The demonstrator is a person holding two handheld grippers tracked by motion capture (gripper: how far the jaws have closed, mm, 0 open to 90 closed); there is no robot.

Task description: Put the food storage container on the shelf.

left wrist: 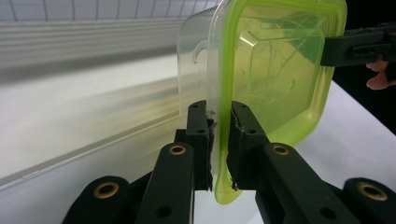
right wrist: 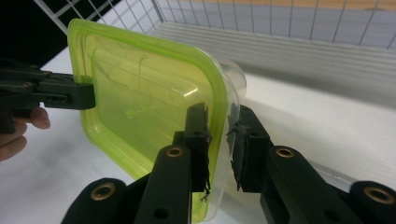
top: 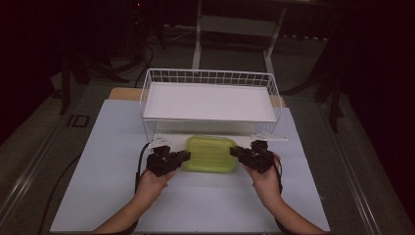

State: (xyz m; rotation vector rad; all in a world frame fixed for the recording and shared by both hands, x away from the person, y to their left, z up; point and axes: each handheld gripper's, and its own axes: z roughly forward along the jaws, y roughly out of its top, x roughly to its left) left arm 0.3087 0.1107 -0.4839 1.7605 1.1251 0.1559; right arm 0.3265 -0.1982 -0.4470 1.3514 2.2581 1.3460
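Near the wire basket (top: 210,78) on the desk (top: 98,161), left gripper (top: 182,156) and right gripper (top: 236,151) fingers each clamp an opposite rim of the green-lidded container (top: 210,153), likely sharing its weight to keep it level.

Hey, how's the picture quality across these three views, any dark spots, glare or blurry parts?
High view: dark surroundings, only the white table and wire basket well lit. Left gripper view: the left claw on the container rim is sharp, the white background streaked and blurred. Right gripper view: the right claw is crisp, the basket behind soft, faint glare on the green lid.
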